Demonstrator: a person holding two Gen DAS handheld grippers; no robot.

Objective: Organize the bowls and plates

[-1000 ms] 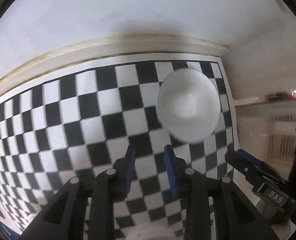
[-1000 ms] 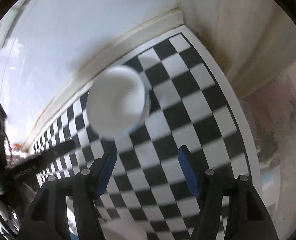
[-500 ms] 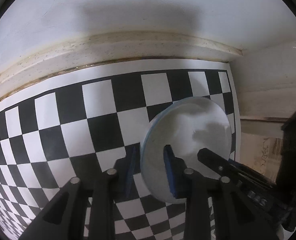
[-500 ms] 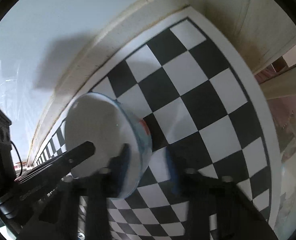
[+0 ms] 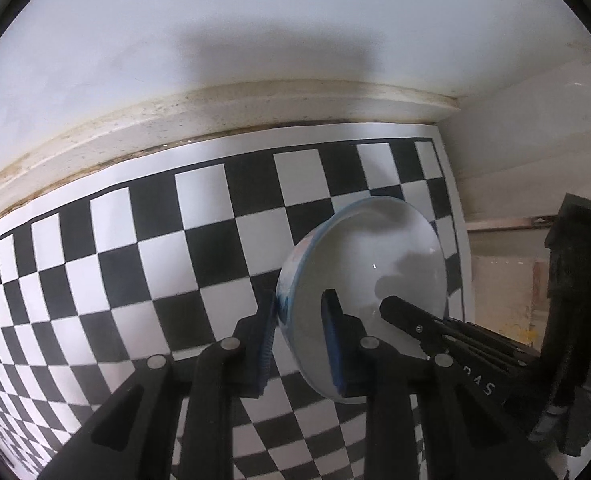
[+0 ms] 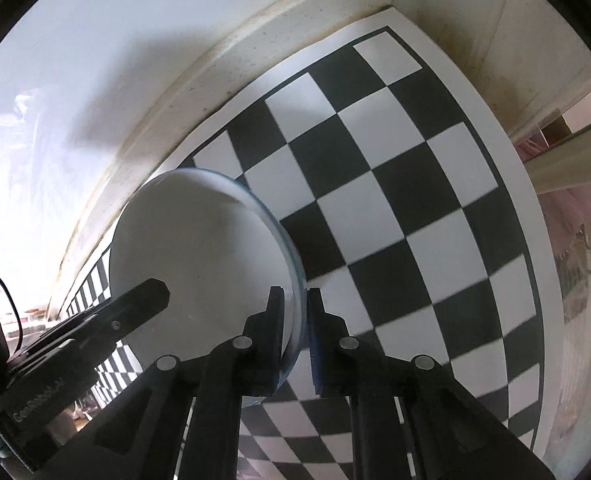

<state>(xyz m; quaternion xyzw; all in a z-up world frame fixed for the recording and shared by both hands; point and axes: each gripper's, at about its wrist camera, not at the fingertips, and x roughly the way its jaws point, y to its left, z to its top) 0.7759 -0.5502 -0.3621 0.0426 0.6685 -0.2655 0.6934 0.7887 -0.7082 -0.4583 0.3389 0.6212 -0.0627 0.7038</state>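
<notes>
A white bowl point(image 5: 367, 256) with a blue rim and blue-red outside pattern sits on the black-and-white checkered mat point(image 5: 175, 248) near its far right corner. My left gripper point(image 5: 301, 332) is shut on the bowl's left rim, one finger outside, one inside. My right gripper point(image 6: 295, 320) is shut on the opposite rim of the same bowl point(image 6: 199, 256). Each gripper's fingers show in the other's view, reaching into the bowl.
A cream backsplash ledge point(image 5: 215, 120) and white wall run along the far edge of the mat. A side wall point(image 6: 475, 12) closes the right corner. The mat's right edge point(image 6: 535, 280) drops off to a patterned floor.
Both grippers moved forward to the bowl and closed on its rim from opposite sides. One second ago both were open and short of it.
</notes>
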